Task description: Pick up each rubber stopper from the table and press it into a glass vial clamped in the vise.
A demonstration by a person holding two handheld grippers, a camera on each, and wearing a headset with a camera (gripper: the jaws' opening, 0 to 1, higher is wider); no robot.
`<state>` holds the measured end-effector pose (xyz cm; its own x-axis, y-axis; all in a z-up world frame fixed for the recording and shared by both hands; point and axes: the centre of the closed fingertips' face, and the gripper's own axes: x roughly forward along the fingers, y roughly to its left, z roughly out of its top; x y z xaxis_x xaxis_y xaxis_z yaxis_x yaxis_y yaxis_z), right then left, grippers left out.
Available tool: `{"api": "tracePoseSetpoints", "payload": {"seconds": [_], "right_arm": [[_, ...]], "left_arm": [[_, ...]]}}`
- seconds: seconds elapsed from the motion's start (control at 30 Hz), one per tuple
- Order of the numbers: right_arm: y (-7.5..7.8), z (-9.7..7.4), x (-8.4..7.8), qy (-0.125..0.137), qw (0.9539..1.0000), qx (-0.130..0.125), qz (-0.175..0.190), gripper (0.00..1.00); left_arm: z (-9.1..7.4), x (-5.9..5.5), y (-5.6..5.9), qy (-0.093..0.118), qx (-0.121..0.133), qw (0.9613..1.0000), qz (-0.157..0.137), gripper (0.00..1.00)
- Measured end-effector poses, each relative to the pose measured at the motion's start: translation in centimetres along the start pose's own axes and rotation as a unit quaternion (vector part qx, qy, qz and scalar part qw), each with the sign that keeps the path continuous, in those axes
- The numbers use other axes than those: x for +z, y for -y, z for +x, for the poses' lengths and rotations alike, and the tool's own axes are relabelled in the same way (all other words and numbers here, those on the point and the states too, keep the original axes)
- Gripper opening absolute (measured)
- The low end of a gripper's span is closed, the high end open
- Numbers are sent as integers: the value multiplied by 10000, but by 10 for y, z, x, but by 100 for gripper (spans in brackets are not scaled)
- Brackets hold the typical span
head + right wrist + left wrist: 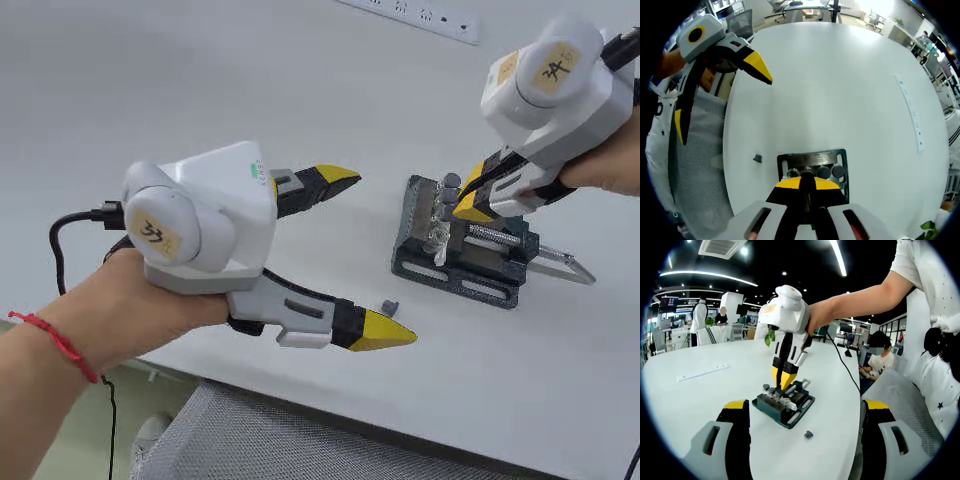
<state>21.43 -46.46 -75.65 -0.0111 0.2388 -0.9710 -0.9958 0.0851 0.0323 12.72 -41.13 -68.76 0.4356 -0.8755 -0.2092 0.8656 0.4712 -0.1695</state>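
Yellow-tipped left tongs (382,257) gape empty; right tongs (468,198) seem closed.

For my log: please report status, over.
Left gripper open, empty. Right gripper shut, tips at vise. One stopper loose on table. Nothing in the way.

The left gripper (383,257) and right gripper (465,200) are each showing white housings, tan handwritten labels and black-and-yellow jaw tips. A black cable (62,235) is trailing from the left. The person is wearing a red string bracelet (55,345).
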Motion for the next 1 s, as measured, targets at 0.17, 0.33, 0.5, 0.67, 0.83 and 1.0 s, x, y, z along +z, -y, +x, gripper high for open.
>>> {"api": "tracePoseSetpoints", "payload": {"seconds": [0.17,0.33,0.5,0.67,0.83,1.0], "right_arm": [[-1,4,0,5,10000,49,2,3],[-2,7,-2,-19,10000,66,10,4],[-1,7,-2,-28,10000,42,-5,4],[0,7,-3,-30,10000,45,1,3],[1,9,-2,-8,10000,47,20,3],[1,9,-2,-22,10000,70,-17,3]], "left_arm": [[0,0,0,-11,-5,10000,-5,92],[0,0,-1,-20,-4,10000,-12,92],[0,0,0,-16,-7,10000,-24,92],[0,-1,0,-28,-16,10000,-30,91],[0,-1,-1,-33,-6,10000,-41,91],[1,-1,-1,-21,-4,10000,-44,90]]}}
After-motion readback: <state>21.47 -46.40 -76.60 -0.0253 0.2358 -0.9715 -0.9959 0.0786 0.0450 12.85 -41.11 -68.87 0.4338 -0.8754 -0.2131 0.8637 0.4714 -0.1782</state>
